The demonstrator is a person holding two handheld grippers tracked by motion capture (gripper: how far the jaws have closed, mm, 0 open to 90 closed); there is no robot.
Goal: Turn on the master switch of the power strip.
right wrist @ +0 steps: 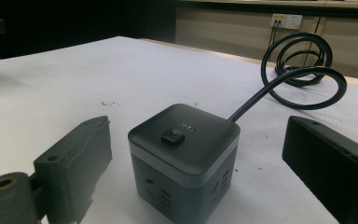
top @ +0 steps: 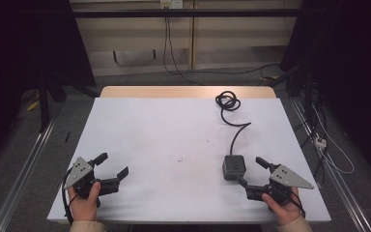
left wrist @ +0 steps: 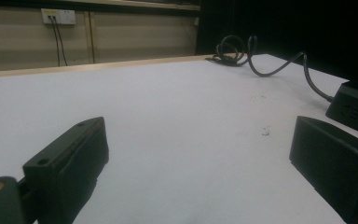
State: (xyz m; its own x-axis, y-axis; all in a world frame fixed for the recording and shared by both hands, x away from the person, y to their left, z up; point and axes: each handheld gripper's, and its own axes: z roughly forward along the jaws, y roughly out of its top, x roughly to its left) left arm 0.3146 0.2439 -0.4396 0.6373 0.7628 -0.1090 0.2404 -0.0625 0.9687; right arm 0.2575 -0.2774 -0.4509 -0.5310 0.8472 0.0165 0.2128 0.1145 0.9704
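Observation:
A dark grey cube power strip [top: 234,166] [right wrist: 185,156] stands on the white table [top: 174,140], a small button on its top. Its black cable [top: 232,113] [right wrist: 303,70] runs back to a coil near the far edge. My right gripper [top: 253,171] [right wrist: 193,163] is open at the front right, its jaws either side of the cube without touching it. At the front left my left gripper [top: 112,164] [left wrist: 200,163] rests open on bare table with nothing between its jaws. The cube [left wrist: 354,109] appears far right in the left gripper view.
The table's wooden far edge [top: 188,92] faces a wall with a socket [left wrist: 58,16] and hanging cables. Metal rails [top: 24,164] run along the floor on both sides. A white plug and cables [top: 321,142] lie on the floor at right.

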